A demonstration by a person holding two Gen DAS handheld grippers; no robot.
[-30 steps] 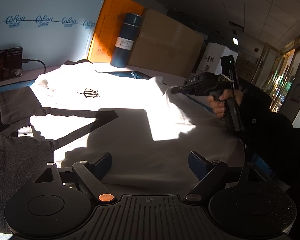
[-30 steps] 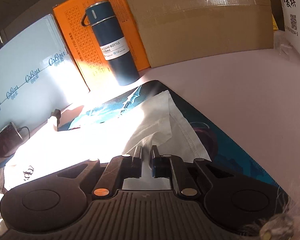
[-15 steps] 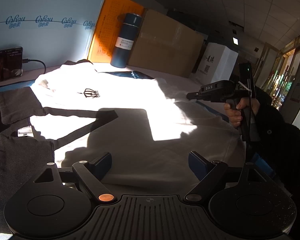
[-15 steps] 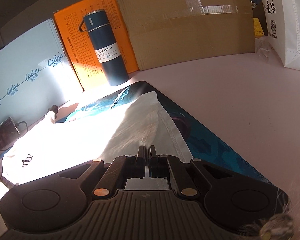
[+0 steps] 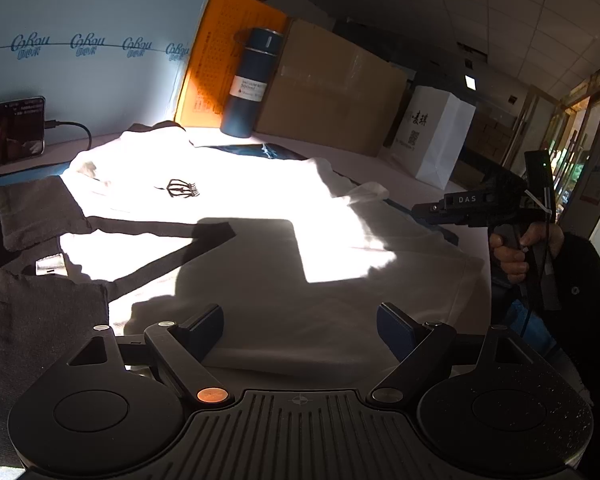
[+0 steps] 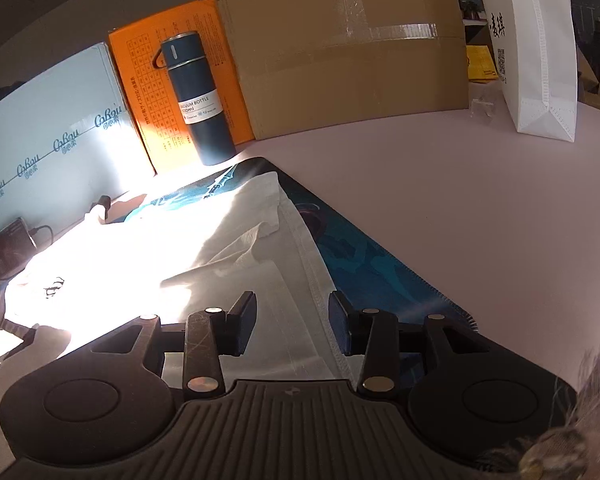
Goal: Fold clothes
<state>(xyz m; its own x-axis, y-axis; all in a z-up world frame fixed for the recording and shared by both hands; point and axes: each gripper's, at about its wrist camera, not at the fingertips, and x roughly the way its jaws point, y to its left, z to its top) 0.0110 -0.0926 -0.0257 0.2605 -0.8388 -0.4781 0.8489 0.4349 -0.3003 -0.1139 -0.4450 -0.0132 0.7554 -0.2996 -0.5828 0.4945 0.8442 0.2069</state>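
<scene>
A white T-shirt (image 5: 260,216) with a small black crown logo lies spread on the table, half in bright sun; it also shows in the right wrist view (image 6: 204,248). My left gripper (image 5: 300,330) is open and empty, just above the shirt's near part. My right gripper (image 6: 292,320) is open and empty over the shirt's stitched hem at its right edge; it also shows in the left wrist view (image 5: 420,210), held just off that edge.
A dark grey garment (image 5: 32,304) lies at the left. A blue patterned mat (image 6: 364,256) lies under the shirt. A blue vacuum bottle (image 6: 198,100), orange box (image 5: 224,60), cardboard box (image 6: 348,52), white bag (image 6: 536,48) and phone (image 5: 10,132) stand behind.
My right gripper has opened and let go of the shirt's hem, and has pulled back to the right. The left gripper has not moved.
</scene>
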